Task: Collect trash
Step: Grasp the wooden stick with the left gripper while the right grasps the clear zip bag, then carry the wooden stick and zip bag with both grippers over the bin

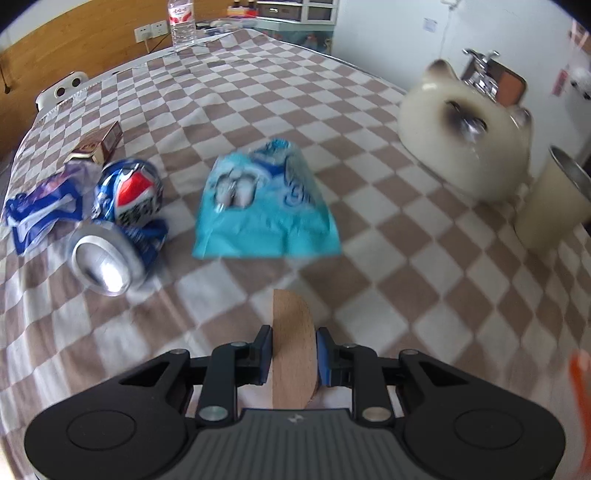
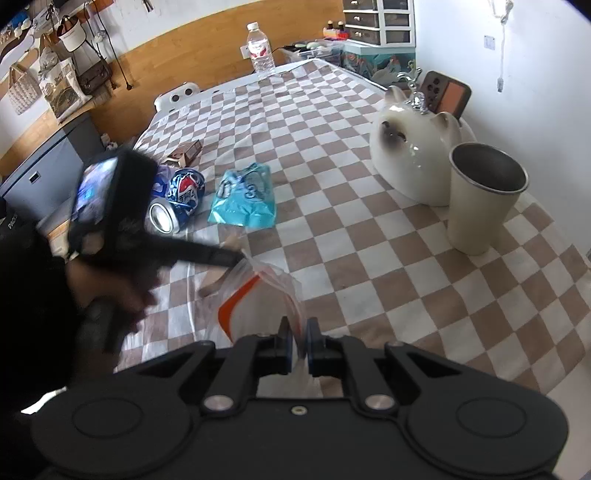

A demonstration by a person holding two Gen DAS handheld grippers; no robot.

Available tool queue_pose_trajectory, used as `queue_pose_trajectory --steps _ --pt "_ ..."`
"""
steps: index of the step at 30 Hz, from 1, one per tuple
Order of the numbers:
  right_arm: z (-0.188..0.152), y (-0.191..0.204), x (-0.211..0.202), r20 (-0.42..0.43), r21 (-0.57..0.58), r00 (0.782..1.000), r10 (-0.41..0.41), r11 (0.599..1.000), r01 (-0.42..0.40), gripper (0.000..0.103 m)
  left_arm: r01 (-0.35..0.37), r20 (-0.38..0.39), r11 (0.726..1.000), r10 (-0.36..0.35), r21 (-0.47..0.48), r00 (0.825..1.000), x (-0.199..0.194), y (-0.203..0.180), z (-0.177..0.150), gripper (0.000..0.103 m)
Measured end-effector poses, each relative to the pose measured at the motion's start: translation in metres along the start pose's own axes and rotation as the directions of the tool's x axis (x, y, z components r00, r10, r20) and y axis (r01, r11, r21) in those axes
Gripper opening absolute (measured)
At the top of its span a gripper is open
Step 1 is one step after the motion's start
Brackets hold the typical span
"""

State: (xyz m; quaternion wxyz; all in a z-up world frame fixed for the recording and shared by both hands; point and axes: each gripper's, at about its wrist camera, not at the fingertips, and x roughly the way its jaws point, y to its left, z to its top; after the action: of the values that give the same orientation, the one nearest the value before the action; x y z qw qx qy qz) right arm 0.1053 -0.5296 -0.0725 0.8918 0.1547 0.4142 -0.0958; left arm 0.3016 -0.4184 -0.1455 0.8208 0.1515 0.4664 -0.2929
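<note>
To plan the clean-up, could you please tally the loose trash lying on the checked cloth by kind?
Cans: 1, the crushed soda can
Wrappers: 2, the light blue wrapper and the dark blue wrapper
Cartons: 1, the small brown carton
Total: 4

The black left gripper [image 1: 293, 354] has its blue-padded jaws closed on a flat, rounded piece of light wood [image 1: 293, 343], above a brown-and-white checked cloth [image 1: 406, 295]. Ahead lies a light-blue plastic snack wrapper [image 1: 266, 206]. To its left a crushed blue, red and white drinks can [image 1: 118, 229] lies on its side, touching a crumpled blue wrapper [image 1: 40, 206], with a small brown cardboard box [image 1: 101, 142] behind. At right stand a cream ceramic cat figure [image 1: 465, 136] and a cream metal-rimmed cup [image 1: 550, 206]. A clear water bottle [image 1: 181, 24] stands far back.
</note>
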Motion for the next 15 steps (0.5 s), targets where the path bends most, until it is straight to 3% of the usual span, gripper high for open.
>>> queue_pose_trajectory --steps 8,15 --pt "-0.008 -0.001 -0.004 -0.026 -0.008 1.0 -0.013 1.0 0.012 0.007 0.008 -0.011 0.999 -0.008 0.041 1.0 -0.028 0.009 -0.046 0.026" --pt "-0.02 0.002 -0.005 -0.045 0.013 0.999 -0.012 1.0 0.012 0.007 -0.017 -0.022 1.0 0.017 0.02 1.0 -0.039 0.014 -0.062 0.027"
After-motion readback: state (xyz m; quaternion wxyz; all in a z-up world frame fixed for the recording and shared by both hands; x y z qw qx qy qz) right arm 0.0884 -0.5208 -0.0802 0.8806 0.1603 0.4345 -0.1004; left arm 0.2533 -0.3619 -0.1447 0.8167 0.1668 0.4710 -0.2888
